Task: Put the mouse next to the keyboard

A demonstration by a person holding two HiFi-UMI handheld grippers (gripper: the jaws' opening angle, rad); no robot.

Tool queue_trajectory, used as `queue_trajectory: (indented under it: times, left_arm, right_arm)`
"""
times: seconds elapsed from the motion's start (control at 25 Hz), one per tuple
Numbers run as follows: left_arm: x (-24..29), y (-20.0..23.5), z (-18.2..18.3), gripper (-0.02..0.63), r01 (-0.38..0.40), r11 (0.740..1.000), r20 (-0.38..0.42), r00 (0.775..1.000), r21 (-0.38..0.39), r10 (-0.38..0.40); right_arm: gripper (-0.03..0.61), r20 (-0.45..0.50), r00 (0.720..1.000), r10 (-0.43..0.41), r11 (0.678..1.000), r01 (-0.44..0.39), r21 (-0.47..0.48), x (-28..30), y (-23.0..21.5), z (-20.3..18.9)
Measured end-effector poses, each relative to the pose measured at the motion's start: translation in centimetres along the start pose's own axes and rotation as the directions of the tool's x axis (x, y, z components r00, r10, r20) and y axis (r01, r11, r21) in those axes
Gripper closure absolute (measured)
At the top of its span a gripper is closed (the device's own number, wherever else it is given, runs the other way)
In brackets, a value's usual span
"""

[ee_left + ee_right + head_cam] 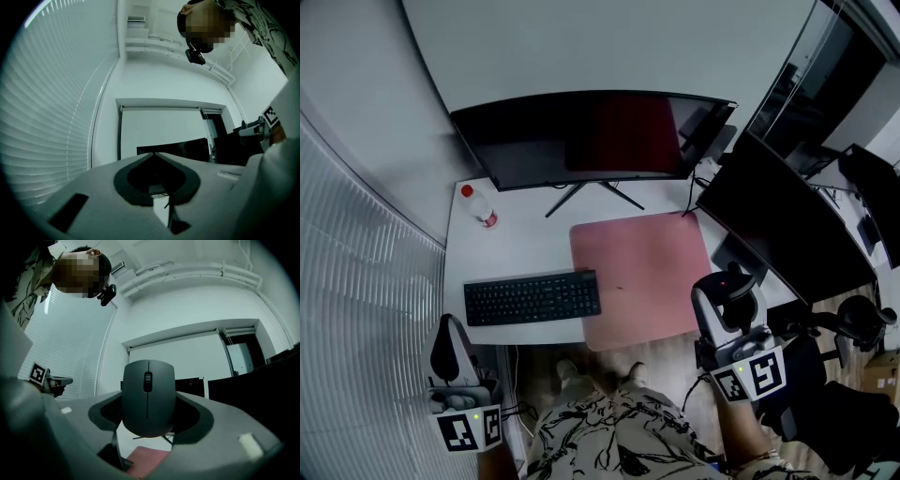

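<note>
Right tool (727,286) grips the mouse (148,397), near the pink mat (642,277). Left tool (153,153) looks closed, empty. Keyboard (532,297) lies on the table (520,246).

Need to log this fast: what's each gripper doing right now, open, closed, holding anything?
Left gripper: closed, nothing between its jaws.
Right gripper: closed on the mouse.

the mouse (148,399) and keyboard (532,298) are matt dark plastic, the mat (642,277) looks smooth and matt, the counter (523,246) smooth, the monitor (591,136) screen glossy.
</note>
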State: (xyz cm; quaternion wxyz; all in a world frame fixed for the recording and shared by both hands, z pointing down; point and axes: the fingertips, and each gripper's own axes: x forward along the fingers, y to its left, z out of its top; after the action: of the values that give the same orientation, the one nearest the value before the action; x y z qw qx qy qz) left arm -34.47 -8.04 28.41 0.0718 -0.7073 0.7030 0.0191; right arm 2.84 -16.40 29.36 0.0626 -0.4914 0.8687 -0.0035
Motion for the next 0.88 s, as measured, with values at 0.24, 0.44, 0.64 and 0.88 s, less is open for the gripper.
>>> queue_trajectory:
  times: [0.24,0.44,0.64,0.88]
  left_arm:
    - [0.8,3.5,-0.7,0.617,0.028,1.0,0.01,1.0,-0.001,-0.028]
    - [1.5,5.7,-0.2,0.617,0.07,0.998,0.006,0.998,0.002,-0.07]
    - [2.4,6.6,-1.4,0.617,0.122,0.992,-0.008,0.992,-0.014,-0.123]
    - [3.8,5.3,-3.0,0.617,0.15,0.988,-0.036,0.988,-0.039,-0.152]
  right_arm:
    - [0.275,0.013,1.0,-0.025,1.0,0.025,-0.001,2.0,2.8,-0.8]
    - [0.275,0.009,0.998,-0.056,0.998,0.055,0.004,2.8,5.1,-0.6]
    - [0.275,-0.034,0.995,-0.094,0.996,0.094,-0.004,2.9,6.1,-2.1]
    - [0.275,-0.124,0.986,-0.108,0.994,0.108,-0.008,3.9,4.5,-5.9]
